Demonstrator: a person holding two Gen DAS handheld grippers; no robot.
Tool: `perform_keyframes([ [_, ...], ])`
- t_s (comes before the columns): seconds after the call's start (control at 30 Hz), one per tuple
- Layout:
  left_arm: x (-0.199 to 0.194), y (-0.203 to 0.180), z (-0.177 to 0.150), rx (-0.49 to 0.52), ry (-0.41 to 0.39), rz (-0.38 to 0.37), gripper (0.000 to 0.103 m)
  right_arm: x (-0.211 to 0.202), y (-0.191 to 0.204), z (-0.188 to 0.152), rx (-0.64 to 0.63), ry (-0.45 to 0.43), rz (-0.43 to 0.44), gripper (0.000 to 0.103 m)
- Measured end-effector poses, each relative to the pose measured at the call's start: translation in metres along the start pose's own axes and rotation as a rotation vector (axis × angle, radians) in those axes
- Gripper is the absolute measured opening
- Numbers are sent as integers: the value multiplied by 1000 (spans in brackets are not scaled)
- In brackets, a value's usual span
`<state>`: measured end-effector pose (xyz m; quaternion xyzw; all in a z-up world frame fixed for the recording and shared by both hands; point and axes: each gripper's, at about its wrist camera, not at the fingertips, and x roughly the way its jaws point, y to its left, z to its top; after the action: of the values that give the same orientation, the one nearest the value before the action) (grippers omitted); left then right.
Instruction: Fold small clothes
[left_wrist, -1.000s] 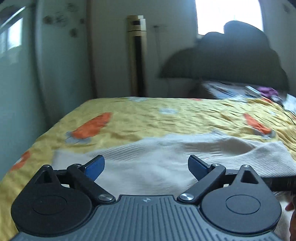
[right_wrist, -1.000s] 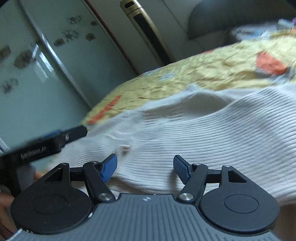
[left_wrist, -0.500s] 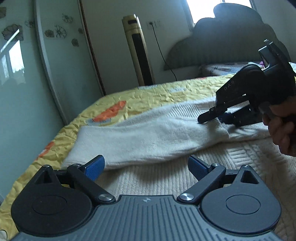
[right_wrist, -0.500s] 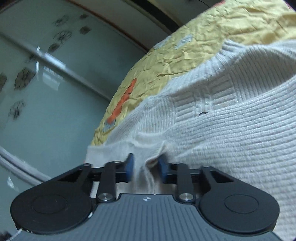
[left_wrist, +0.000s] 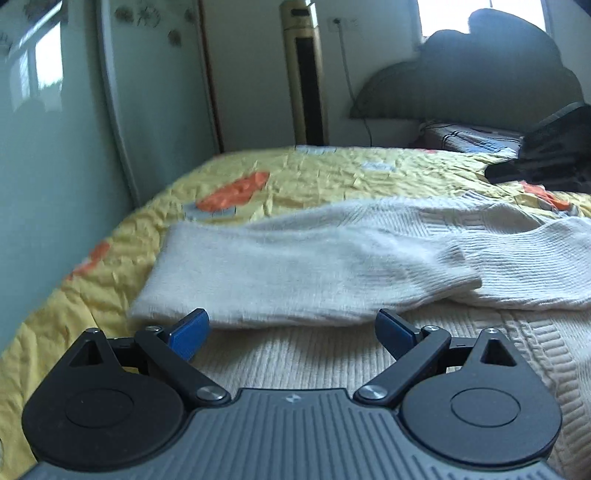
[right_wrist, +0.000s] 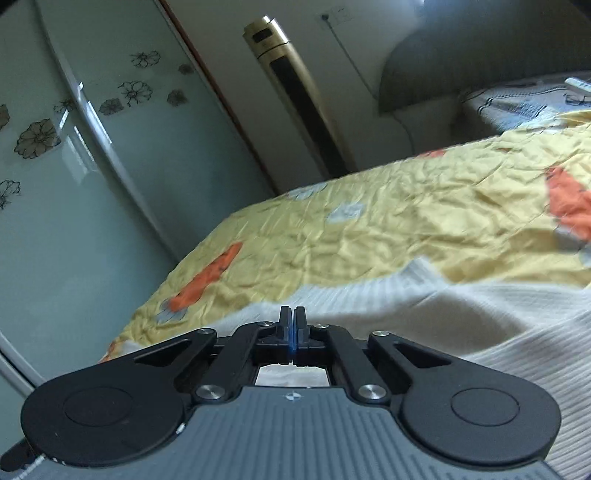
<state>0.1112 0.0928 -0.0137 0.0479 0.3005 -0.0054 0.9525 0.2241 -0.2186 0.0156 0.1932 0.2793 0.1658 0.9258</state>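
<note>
A cream knitted sweater (left_wrist: 332, 266) lies on the yellow bedspread (left_wrist: 314, 173), one sleeve folded across its body. My left gripper (left_wrist: 291, 332) is open and empty, low over the sweater's near part. My right gripper (right_wrist: 293, 325) has its jaws pressed together above the sweater (right_wrist: 498, 332); no cloth shows between the tips. Its black body shows at the far right of the left wrist view (left_wrist: 554, 155).
A glass wardrobe door with flower prints (right_wrist: 74, 147) runs along the left of the bed. A gold tower air conditioner (left_wrist: 304, 74) stands at the back wall. A dark headboard (left_wrist: 480, 81) and a pillow (left_wrist: 469, 136) are at the back right.
My right gripper closed fully and lifted away from the sleeve, which now lies folded over the sweater. The left gripper stayed open and shifted slightly.
</note>
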Motion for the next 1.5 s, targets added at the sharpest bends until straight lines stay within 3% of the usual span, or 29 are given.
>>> perform_keyframes([
  [0.07, 2, 3, -3, -30, 18, -17, 98, 2, -11, 5, 25, 50, 21, 5],
  [0.2, 3, 0, -7, -17, 20, -7, 98, 22, -26, -14, 92, 204, 108, 35],
  [0.23, 3, -1, -8, -8, 19, -5, 98, 28, -27, -20, 108, 225, 118, 38],
  [0.43, 12, -5, -16, 15, 40, 3, 98, 57, -23, -45, 274, 281, 238, 37],
  [0.47, 13, -5, -16, 11, 50, 5, 98, 62, -20, -44, 276, 280, 234, 27],
  [0.5, 13, -3, -15, 3, 51, 7, 98, 64, -17, -44, 276, 275, 212, 10],
  [0.57, 10, 0, -13, -10, 42, 8, 98, 63, -9, -45, 250, 242, 180, 10],
  [0.73, 6, 7, -5, -23, 34, 25, 98, 30, 18, -21, 54, 60, 93, 9],
  [0.93, 9, 13, -4, -58, 51, 20, 98, -15, 2, 11, -61, -78, -65, 9],
  [1.13, 11, 11, -5, -45, 62, 23, 98, -37, -46, 7, -36, -80, -163, 9],
  [1.27, 13, 10, -5, -38, 71, 29, 98, -26, -61, -8, -5, 1, -185, 10],
  [1.37, 14, 12, -4, -48, 81, 29, 98, -21, -62, -17, -19, 26, -240, 17],
  [1.47, 15, 13, -4, -55, 84, 29, 98, -31, -60, -23, -25, -23, -308, 32],
  [1.5, 15, 13, -5, -53, 85, 30, 98, -37, -58, -25, -34, -41, -320, 33],
])
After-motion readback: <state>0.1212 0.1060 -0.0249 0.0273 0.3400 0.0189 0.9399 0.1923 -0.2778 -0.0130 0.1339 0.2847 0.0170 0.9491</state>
